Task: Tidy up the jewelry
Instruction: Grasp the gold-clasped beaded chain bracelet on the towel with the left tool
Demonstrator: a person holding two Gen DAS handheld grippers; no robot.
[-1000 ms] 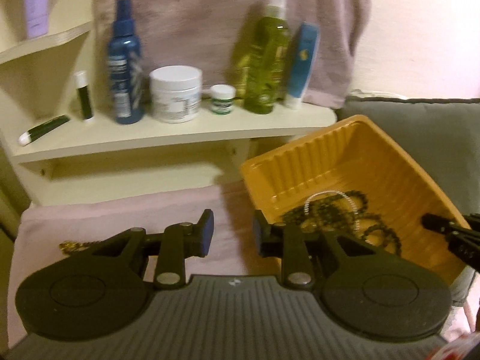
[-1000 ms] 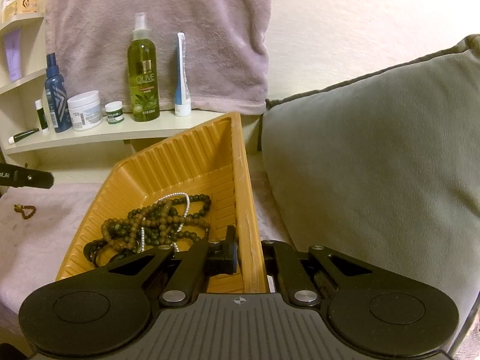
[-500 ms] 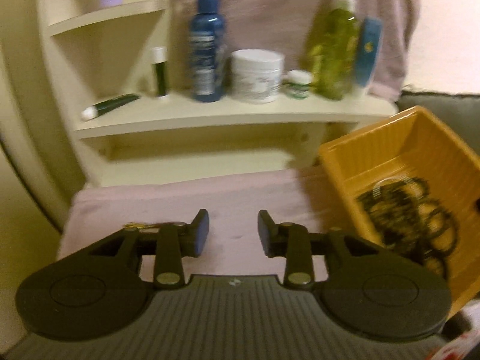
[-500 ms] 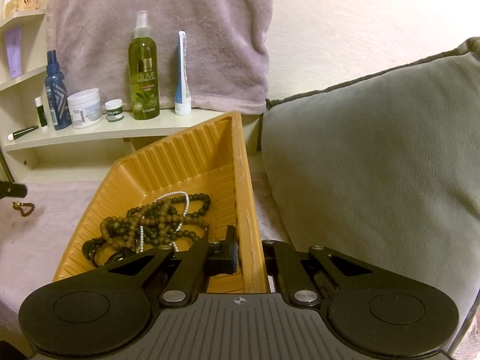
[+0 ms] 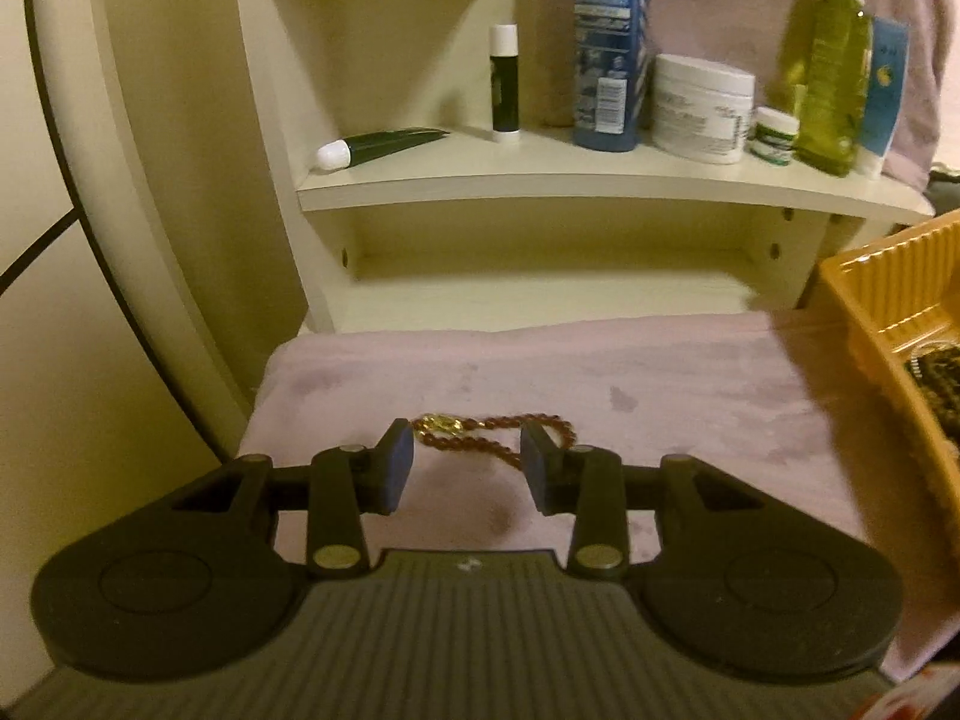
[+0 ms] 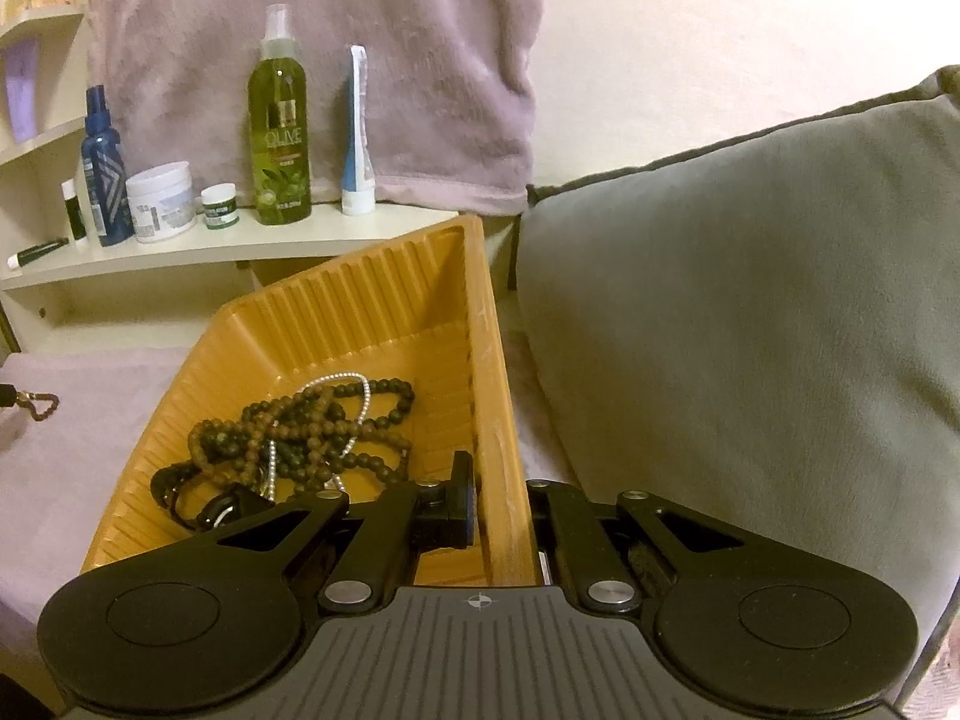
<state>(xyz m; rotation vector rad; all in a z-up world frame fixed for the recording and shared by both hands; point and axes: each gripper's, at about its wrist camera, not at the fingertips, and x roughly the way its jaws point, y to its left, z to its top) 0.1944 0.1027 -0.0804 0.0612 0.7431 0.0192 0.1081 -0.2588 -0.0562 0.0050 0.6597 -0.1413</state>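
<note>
Pickup step: left claw (image 5: 467,463) open, empty, at bracelet (image 5: 480,429), frame centre. Right claw (image 6: 501,507) clamps tray (image 6: 498,420) wall. Next: descend, close.

The green spray bottle (image 6: 279,138) on the shelf (image 6: 240,246) carries the word "OLIVE" on its label; print on the other bottles and jars is too small to read

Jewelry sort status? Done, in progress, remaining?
Done: several bead strands lie in the orange tray. In hand: right gripper clamps the tray's wall; left gripper, open, is lined up on the reddish bracelet. Left: grasp it, drop it in.
</note>
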